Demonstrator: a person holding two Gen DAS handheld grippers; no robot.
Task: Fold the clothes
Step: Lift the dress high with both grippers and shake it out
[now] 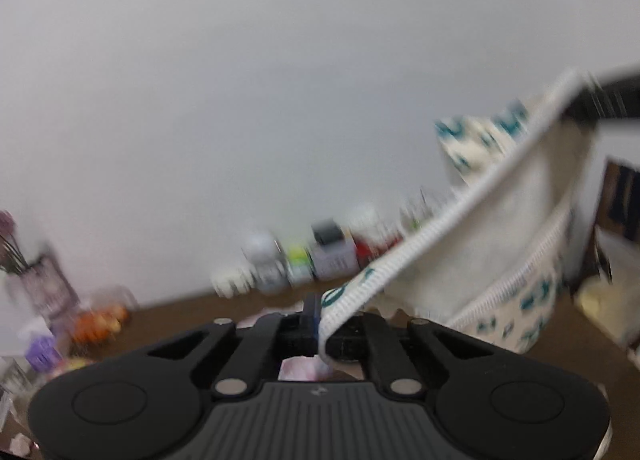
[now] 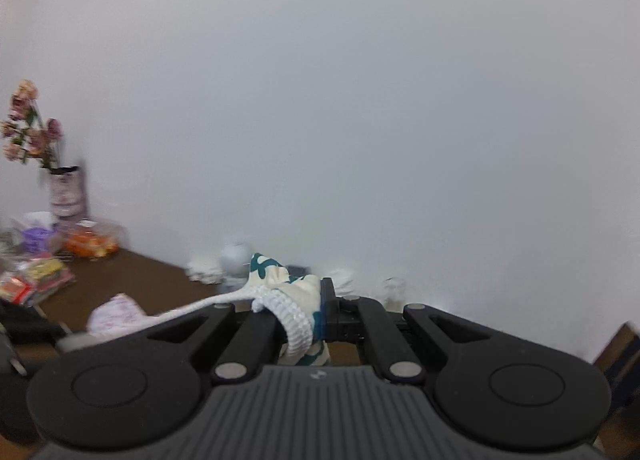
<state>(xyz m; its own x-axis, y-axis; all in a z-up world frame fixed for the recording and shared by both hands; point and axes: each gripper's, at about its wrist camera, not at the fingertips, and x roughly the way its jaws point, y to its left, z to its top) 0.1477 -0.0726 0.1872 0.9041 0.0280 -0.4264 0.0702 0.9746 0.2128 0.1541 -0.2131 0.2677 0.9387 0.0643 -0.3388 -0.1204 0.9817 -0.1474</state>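
A cream garment (image 1: 516, 228) with teal print and a white ribbed hem hangs stretched in the air between both grippers. My left gripper (image 1: 320, 324) is shut on one end of the ribbed hem, low in the left wrist view. The cloth rises to the upper right, where the dark fingers (image 1: 600, 100) of the other gripper hold it. In the right wrist view my right gripper (image 2: 318, 312) is shut on the bunched garment (image 2: 292, 300), whose hem trails off to the left. A pale pink patterned cloth (image 2: 116, 314) lies on the brown table (image 2: 152, 280) below.
Along the white wall stand small jars and bottles (image 1: 320, 256) and white lumps (image 2: 204, 270). At the left are a vase of dried flowers (image 2: 66, 192), a bag of orange fruit (image 2: 90, 242), a purple item (image 2: 36, 238) and packets (image 2: 36, 276).
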